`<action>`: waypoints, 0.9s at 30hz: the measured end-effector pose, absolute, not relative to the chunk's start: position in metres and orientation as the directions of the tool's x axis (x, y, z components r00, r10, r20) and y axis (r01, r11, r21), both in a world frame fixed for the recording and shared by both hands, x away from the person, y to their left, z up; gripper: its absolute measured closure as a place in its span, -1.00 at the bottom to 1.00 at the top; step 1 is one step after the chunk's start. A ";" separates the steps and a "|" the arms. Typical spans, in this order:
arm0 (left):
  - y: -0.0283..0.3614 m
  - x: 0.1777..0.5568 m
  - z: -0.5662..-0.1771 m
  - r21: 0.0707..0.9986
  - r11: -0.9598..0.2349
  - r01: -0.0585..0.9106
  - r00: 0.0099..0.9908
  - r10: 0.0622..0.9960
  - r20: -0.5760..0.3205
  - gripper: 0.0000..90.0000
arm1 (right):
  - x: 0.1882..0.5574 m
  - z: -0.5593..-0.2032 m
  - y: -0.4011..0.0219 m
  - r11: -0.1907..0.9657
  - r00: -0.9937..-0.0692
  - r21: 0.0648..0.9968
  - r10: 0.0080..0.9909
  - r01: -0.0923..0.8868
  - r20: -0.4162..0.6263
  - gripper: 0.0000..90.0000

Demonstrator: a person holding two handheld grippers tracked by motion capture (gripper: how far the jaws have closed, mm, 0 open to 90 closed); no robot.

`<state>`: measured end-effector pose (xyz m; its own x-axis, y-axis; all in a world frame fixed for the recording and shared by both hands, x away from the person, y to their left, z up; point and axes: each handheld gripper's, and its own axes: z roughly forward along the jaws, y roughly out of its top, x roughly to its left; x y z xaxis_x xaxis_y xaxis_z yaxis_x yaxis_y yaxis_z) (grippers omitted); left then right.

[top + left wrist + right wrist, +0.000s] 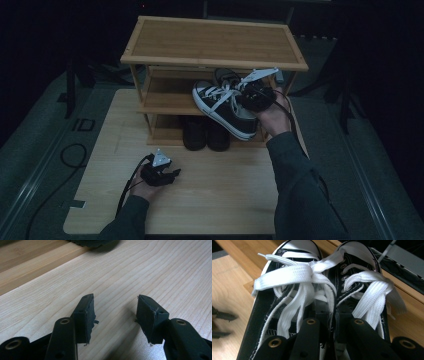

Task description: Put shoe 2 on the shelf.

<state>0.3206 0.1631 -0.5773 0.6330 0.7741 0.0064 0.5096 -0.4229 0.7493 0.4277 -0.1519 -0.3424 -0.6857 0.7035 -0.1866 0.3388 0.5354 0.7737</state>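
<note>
Your right gripper (250, 92) is clamped on a pair of black sneakers (222, 107) with white laces, held tilted in front of the wooden shoe rack's (215, 42) middle shelf. Dark shoes (205, 132) sit on the bottom shelf. Your left gripper (167, 175) rests on the desk (225, 190), holding nothing.

High view sits above the person's side, looking forward and down over the whole bench (220, 195) and shoe rack (215, 42). Left gripper view rides low, facing along the benchtop, very close to the wood. Right gripper view looks point-blank onto the sneakers (294, 285), shared with the high view in front of the rack's middle shelf.
</note>
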 end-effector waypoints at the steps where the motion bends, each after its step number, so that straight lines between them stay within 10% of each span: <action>1: 0.163 0.321 -0.577 0.749 -0.423 0.510 0.633 0.774 0.007 0.09 | 0.428 -0.343 -0.152 0.526 -0.676 0.779 0.713 0.341 -0.186 0.87; 16: 0.163 0.321 -0.577 0.749 -0.425 0.509 0.633 0.774 0.009 0.09 | 0.422 -0.346 -0.138 0.488 -0.550 0.782 0.803 0.388 -0.229 0.82; 27: 0.163 0.320 -0.577 0.749 -0.426 0.507 0.633 0.774 0.011 0.08 | 0.424 -0.336 -0.141 0.485 -0.553 0.773 0.806 0.409 -0.213 0.31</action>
